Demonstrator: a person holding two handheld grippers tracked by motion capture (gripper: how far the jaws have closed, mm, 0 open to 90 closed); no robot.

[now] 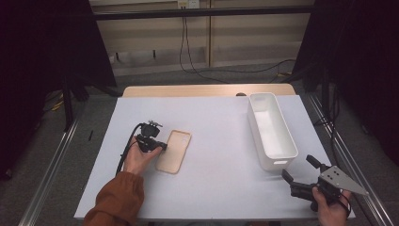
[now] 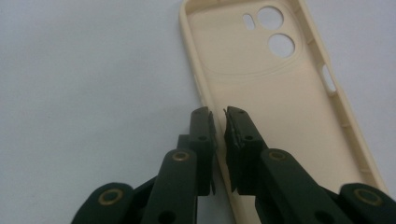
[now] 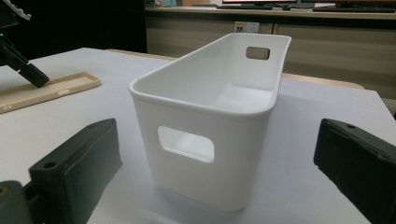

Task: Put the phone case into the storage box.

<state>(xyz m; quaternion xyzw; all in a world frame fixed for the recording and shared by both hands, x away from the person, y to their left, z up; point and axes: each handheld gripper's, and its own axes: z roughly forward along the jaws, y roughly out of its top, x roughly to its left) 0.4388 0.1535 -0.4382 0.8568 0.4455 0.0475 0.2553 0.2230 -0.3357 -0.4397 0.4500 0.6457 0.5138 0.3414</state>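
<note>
A beige phone case (image 1: 174, 150) lies inner side up on the white table, left of centre. My left gripper (image 1: 162, 146) reaches it from the left. In the left gripper view the two black jaws (image 2: 220, 116) stand almost together, pinching the case's (image 2: 280, 93) long left rim between them. My right gripper (image 1: 297, 167) hovers at the table's front right corner with its jaws spread wide and nothing between them. It faces the short end of a white bin (image 3: 210, 186), and the case (image 3: 46, 91) lies far off to the left.
The long white bin (image 1: 254, 127) with handle cut-outs stands at the right of the table, empty. The white table sheet (image 1: 211, 188) is bare between the case and the bin. Dark curtains and a metal frame flank the table.
</note>
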